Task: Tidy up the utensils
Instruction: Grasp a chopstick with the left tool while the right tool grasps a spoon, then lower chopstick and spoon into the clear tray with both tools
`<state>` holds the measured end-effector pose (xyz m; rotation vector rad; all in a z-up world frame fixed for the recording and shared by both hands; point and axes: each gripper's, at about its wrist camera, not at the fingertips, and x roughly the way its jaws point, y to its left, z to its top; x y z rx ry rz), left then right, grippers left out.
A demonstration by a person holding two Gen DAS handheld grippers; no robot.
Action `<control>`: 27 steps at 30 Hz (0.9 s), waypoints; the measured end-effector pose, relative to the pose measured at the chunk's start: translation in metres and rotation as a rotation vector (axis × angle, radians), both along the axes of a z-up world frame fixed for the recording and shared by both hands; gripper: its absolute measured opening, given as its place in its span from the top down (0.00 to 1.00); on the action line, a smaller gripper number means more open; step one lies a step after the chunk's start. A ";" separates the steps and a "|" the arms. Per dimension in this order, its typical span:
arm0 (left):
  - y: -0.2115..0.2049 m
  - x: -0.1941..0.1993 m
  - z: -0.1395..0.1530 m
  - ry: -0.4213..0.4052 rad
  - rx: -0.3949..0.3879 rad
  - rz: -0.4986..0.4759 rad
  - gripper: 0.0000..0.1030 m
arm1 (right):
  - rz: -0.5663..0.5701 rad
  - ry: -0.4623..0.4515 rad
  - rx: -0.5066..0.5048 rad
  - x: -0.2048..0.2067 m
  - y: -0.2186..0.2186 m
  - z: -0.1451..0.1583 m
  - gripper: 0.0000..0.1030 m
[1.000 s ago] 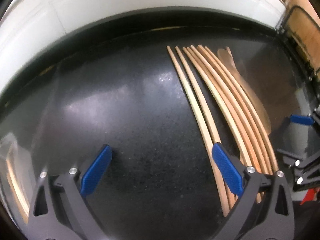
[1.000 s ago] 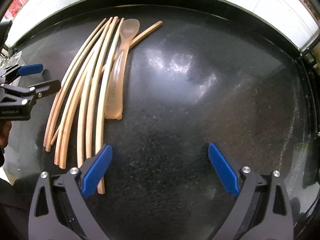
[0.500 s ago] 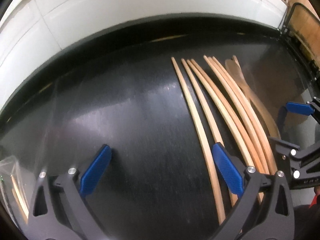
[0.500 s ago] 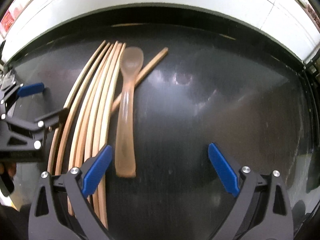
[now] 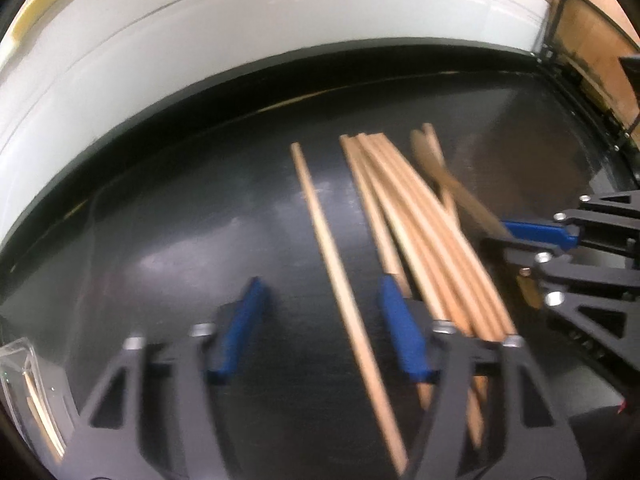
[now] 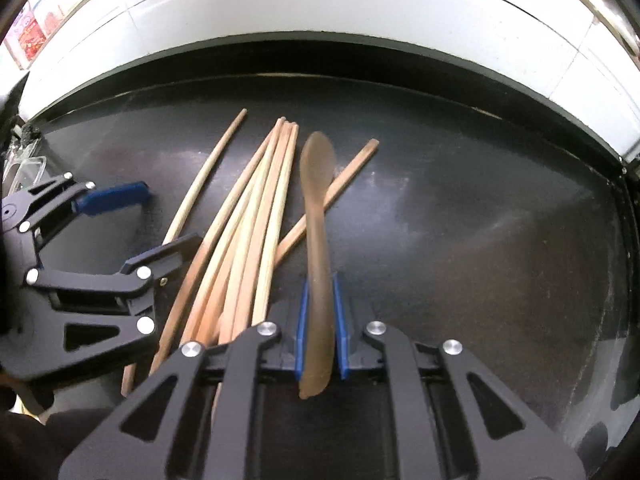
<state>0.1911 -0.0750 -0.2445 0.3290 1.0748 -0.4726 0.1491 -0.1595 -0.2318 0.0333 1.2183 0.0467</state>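
Clamping the spoon by its handle, the right gripper risked dragging the crossed chopstick beneath it. The left gripper stood apart astride a lone chopstick; blur possibly hid contact with the bundle beside it.

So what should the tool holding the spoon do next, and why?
Probably lift it a little, straight up. The right tool is shut on the spoon handle, but the bowl end lies across one chopstick, beside the bundle. Rising first should free it without dragging them.
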 end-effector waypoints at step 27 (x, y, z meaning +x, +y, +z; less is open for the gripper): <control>0.096 -0.075 0.120 -0.031 -0.037 0.310 0.95 | 0.014 -0.109 0.114 -0.087 0.033 0.112 0.88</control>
